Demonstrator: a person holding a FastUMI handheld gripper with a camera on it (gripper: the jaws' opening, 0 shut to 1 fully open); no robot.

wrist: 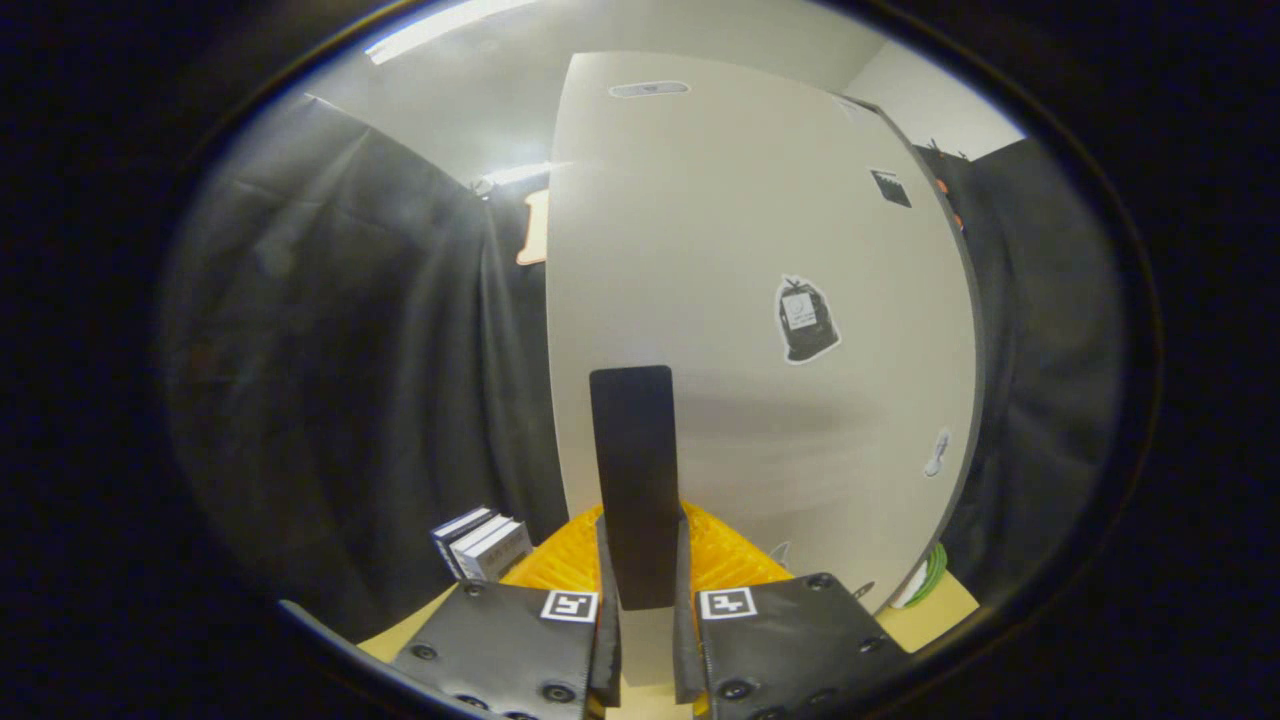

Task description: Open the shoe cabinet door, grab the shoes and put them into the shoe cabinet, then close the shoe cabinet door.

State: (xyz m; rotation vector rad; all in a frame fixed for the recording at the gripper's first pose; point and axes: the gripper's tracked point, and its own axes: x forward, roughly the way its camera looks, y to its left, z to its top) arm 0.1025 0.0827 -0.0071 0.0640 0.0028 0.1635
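Note:
The white shoe cabinet door [760, 260] stands close in front of me, with a few stickers on its face. A black upright handle [632, 440] rises from the door's lower part. My gripper [640, 530] is shut on this handle, one finger pressed against each of its sides near its lower end. The handle's top sticks out well beyond the fingertips [598, 535]. I cannot tell whether the door is ajar or flush with the cabinet.
Black cloth hangs to the left and right of the cabinet. A small stack of boxes [482, 545] sits low on the left by the cloth. A green and white item [928, 578] lies at the cabinet's lower right on a light wooden surface [940, 612].

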